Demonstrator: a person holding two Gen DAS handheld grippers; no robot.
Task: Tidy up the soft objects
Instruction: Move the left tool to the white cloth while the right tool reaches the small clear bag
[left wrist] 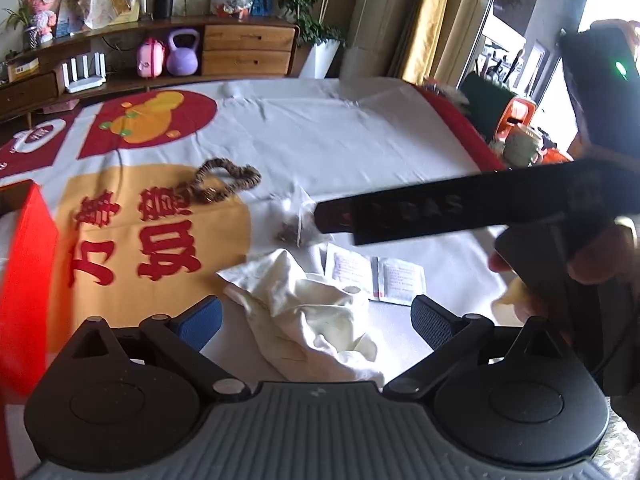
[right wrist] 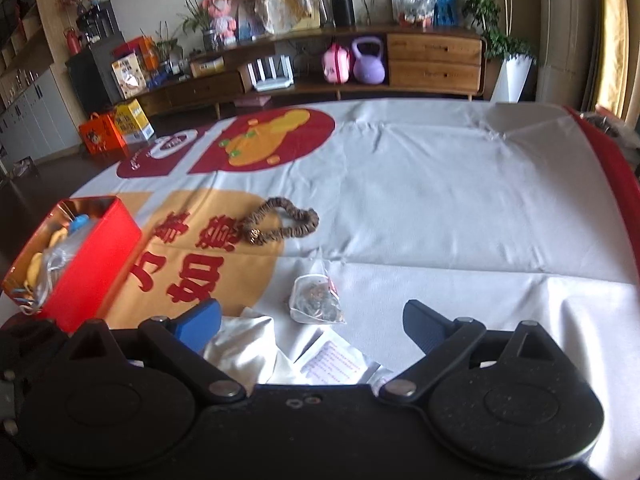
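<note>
A crumpled cream cloth (left wrist: 316, 320) lies on the printed tablecloth, directly between the wide-apart fingers of my left gripper (left wrist: 316, 320), which is open and not touching it. The same cloth (right wrist: 244, 348) shows at the inner side of the left finger of my right gripper (right wrist: 312, 324), also open with nothing held. A brown scrunchie band (left wrist: 224, 184) (right wrist: 280, 222) lies farther off. A small clear bag of brownish bits (right wrist: 316, 300) (left wrist: 298, 224) sits just beyond the right gripper. White paper sachets (left wrist: 376, 276) (right wrist: 340, 360) lie beside the cloth.
A red box (right wrist: 80, 256) (left wrist: 24, 288) holding several items stands at the left. The right gripper's black body (left wrist: 460, 212), held by a hand (left wrist: 600, 256), crosses the left wrist view. A sideboard (right wrist: 432, 60) stands beyond the table's far edge.
</note>
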